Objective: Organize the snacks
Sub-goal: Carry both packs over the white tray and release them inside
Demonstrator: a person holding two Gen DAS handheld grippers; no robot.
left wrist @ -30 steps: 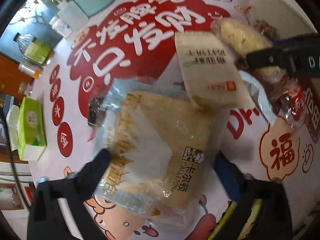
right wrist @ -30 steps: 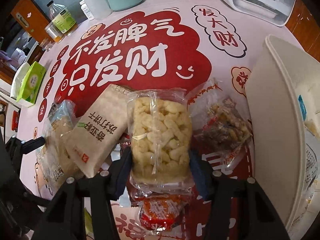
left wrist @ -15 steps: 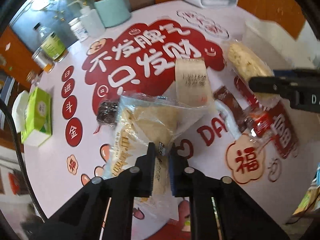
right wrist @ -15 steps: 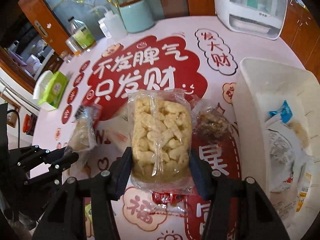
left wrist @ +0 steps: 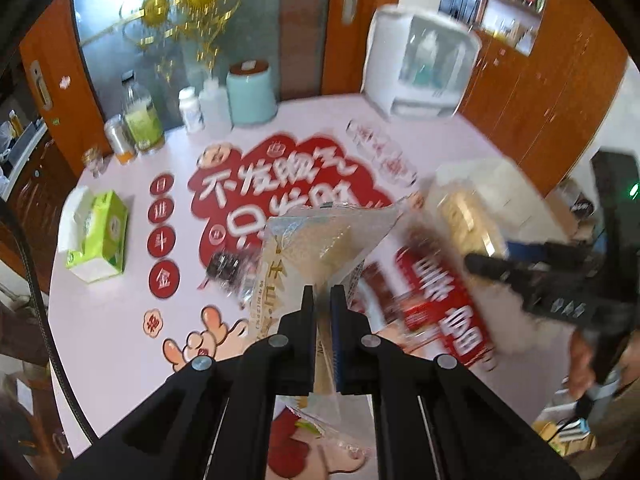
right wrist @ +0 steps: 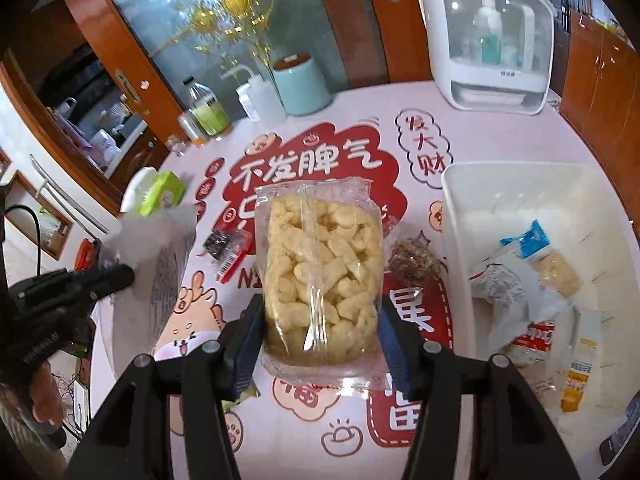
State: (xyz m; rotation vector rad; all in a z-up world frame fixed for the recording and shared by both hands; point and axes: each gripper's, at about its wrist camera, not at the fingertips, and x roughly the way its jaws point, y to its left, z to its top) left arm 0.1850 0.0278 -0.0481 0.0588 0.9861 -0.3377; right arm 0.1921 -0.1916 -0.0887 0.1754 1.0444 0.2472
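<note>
My left gripper (left wrist: pixel 323 300) is shut on a clear bread packet (left wrist: pixel 316 248) and holds it above the pink table; the packet also shows blurred in the right wrist view (right wrist: pixel 156 256). My right gripper (right wrist: pixel 320 320) is shut on a clear bag of pale puffed snacks (right wrist: pixel 320 264), held above the table left of the white bin (right wrist: pixel 456 216). The bin holds several packets (right wrist: pixel 516 280). A dark snack packet (right wrist: pixel 222 242) and a brown nut packet (right wrist: pixel 416 260) lie on the table.
At the table's back stand a teal canister (right wrist: pixel 300 84), bottles (right wrist: pixel 206 108) and a white appliance (right wrist: pixel 488 36). A green tissue box (left wrist: pixel 96 236) sits at the left. The right gripper's body (left wrist: pixel 560 280) shows at the right of the left wrist view.
Both grippers have risen from the table with their packets. The left one closed on the bread packet and lifted it. The right one carried the puffed snacks up beside the bin.
</note>
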